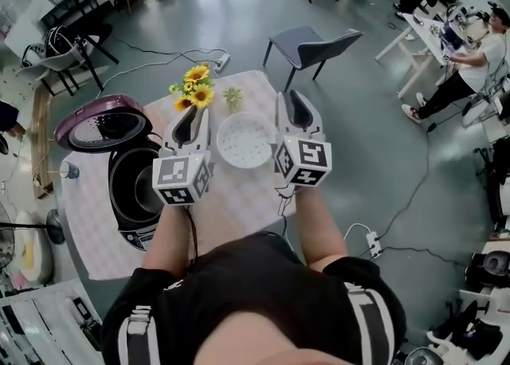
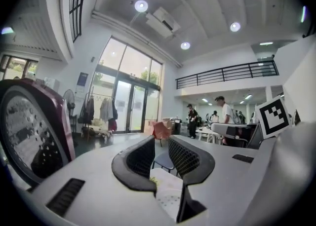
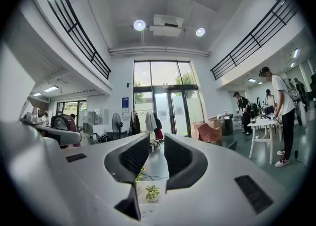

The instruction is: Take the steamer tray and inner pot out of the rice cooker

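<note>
Since the steamer tray [image 1: 245, 139] already lies on the bench [image 1: 239, 200] at centre frame, between the 2 raised tools, the step in hand looks to be the inner pot [image 1: 149, 190]. It seems to sit in the open rice cooker [image 1: 126, 224] at the left. The left claw [image 1: 194, 113] and right claw [image 1: 293, 101] point level, each with a narrow gap between its jaws and nothing in it. The next move calls for lowering both claws leftward to grip the pot's rim on opposite sides.

Left gripper [image 1: 191, 116] blocks the rice cooker [image 1: 126, 196] on its right side, and the lid [image 2: 29, 136] is cropped in the left gripper view.
</note>
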Tool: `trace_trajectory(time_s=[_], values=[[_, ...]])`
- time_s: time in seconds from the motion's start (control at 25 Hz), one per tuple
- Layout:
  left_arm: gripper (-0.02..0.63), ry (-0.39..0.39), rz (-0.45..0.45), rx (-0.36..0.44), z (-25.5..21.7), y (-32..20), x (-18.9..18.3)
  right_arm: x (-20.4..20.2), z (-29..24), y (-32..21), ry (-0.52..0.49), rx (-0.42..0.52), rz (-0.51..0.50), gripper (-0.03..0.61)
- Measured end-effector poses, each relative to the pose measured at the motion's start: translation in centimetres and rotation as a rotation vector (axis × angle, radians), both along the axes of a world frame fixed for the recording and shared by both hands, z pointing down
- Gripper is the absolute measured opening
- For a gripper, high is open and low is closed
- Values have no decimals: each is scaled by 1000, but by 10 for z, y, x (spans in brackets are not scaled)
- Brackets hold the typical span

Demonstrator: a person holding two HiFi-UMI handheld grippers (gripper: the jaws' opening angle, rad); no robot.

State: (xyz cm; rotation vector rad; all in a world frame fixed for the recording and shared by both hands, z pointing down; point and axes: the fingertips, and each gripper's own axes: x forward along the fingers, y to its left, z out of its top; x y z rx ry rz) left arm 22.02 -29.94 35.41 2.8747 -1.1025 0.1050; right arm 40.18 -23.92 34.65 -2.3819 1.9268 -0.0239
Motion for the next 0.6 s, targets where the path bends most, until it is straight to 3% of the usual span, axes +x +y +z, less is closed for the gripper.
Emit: trace_trajectory(time_s=[0.16, 0.28, 0.44, 0.6], values=[[6, 43, 9, 10, -29, 16, -46, -48, -31, 20, 36, 56, 10, 6], [3, 57, -3, 22, -43, 24, -81, -86, -43, 27, 26, 75, -45, 2], [3, 21, -52, 75, -50, 30, -131, -131, -51, 30, 40, 94, -75, 2], [3, -47, -136, 97, -50, 31, -188, -178, -60, 25, -26, 129, -137, 2]])
